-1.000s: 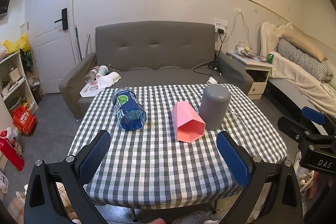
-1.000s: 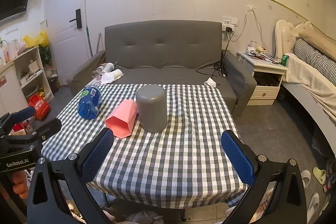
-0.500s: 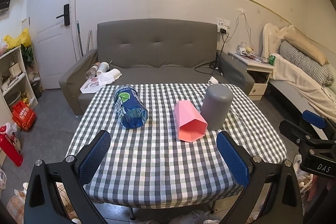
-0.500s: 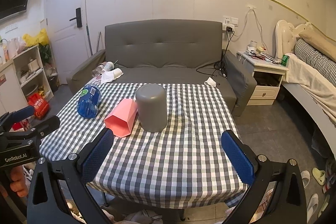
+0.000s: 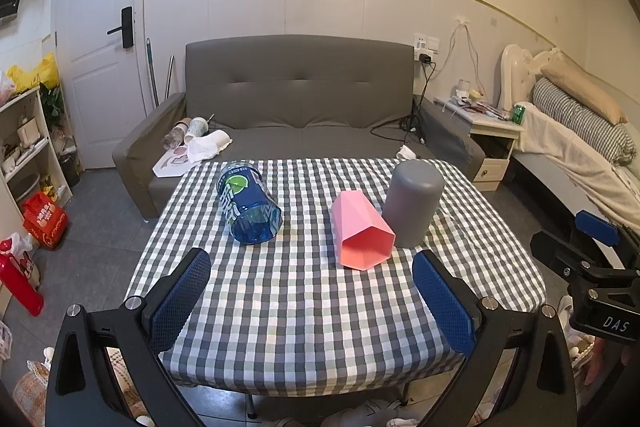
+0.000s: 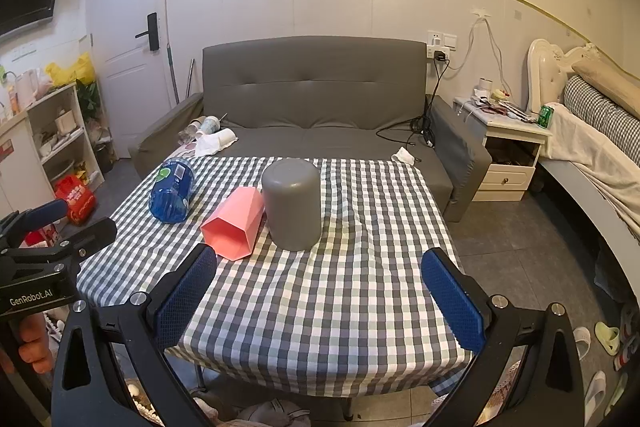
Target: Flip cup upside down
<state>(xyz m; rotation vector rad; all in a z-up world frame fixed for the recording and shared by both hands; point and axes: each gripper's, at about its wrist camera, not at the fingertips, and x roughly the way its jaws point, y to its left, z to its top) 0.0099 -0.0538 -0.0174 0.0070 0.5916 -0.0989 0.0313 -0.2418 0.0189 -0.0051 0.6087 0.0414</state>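
Note:
A pink faceted cup (image 5: 362, 233) lies on its side on the checked table (image 5: 304, 311), its mouth facing me. A grey cup (image 5: 414, 207) stands mouth-down, touching the pink one on its right. A blue clear cup (image 5: 248, 207) lies on its side to the left. My left gripper (image 5: 312, 299) is open and empty over the near table edge. My right gripper (image 6: 320, 299) is open and empty too, well short of the pink cup (image 6: 234, 223), the grey cup (image 6: 294, 203) and the blue cup (image 6: 172, 189).
A grey sofa (image 5: 300, 107) stands behind the table with cups and cloth on its left seat. A shelf (image 5: 24, 147) is at the left, a nightstand (image 5: 492, 135) and bed at the right. The other gripper shows at each view's edge.
Both grippers have drifted slightly toward the table and up. The cups have not moved. Both grippers stay open.

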